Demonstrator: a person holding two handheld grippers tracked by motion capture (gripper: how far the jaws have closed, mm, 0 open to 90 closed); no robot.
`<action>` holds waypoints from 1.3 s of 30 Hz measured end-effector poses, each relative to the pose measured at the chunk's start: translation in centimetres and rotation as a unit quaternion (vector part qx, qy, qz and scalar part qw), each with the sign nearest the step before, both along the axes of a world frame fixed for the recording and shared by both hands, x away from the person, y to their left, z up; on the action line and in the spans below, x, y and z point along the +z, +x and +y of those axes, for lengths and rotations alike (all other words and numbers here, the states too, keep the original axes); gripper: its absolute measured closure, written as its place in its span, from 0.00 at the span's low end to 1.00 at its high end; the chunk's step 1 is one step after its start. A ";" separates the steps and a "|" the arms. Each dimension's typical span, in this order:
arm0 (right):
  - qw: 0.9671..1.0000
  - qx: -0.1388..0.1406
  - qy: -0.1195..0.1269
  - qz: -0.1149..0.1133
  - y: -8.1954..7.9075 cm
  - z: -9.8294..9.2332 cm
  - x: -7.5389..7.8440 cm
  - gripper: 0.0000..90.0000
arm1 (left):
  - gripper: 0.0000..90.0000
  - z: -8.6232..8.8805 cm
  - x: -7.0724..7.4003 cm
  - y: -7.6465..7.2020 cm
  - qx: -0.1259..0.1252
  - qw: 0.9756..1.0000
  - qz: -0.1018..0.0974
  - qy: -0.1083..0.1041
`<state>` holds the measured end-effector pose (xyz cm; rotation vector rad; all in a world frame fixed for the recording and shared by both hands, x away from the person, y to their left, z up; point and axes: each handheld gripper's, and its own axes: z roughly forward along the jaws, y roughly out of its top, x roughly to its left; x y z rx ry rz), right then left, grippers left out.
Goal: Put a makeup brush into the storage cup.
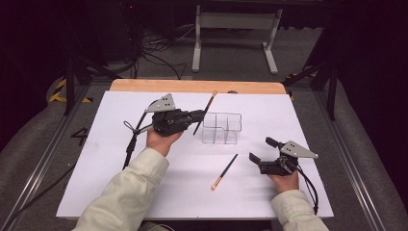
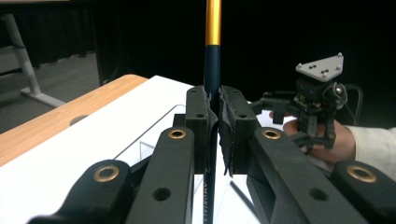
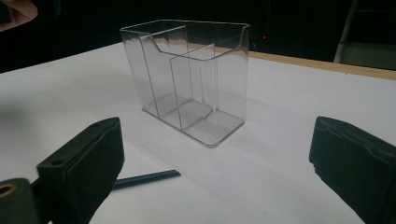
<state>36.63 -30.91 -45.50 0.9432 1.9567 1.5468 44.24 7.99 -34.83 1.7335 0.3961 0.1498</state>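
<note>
From the high view, the left hand-held gripper (image 1: 196, 115) is clamped on a slim dark-handled makeup brush with a gold ferrule (image 1: 205, 113), held tilted just beside the left edge of the clear plastic organiser box with inner dividers (image 1: 222, 128). The box looks empty. A second dark-handled brush with tan bristles (image 1: 224, 172) lies on the white counter (image 1: 110, 144), between the box and the person. The right hand-held gripper (image 1: 262, 149) rests near it, jaws wide.

In the left gripper view, both jaws pinch the brush handle (image 2: 212, 70), which rises upright.

In the right gripper view, the jaws stand wide apart and empty, facing the box (image 3: 187, 79); its compartments hold nothing, and the second brush's handle tip (image 3: 147, 179) lies just ahead.

The step in hand seems to be loading the held brush; next it needs lifting over the rim and lowering into a compartment.
</note>
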 end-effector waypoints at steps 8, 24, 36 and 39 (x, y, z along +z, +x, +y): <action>1.000 0.000 0.002 0.003 0.0 0.0 0.0 0.04 | 0.92 -1.7 0.5 0.9 -0.005 1.000 0.011 -0.008; 1.000 0.005 0.006 0.007 0.0 -0.1 0.0 0.04 | 0.92 -3.6 0.7 2.1 0.004 0.999 0.019 -0.034; 1.000 0.006 0.010 0.008 0.0 -0.1 0.0 0.04 | 0.92 -4.5 0.4 2.6 0.023 0.999 0.009 -0.046; 1.000 0.006 0.011 0.008 0.0 -0.1 0.0 0.04 | 0.92 -4.8 0.3 2.7 0.030 0.998 0.001 -0.055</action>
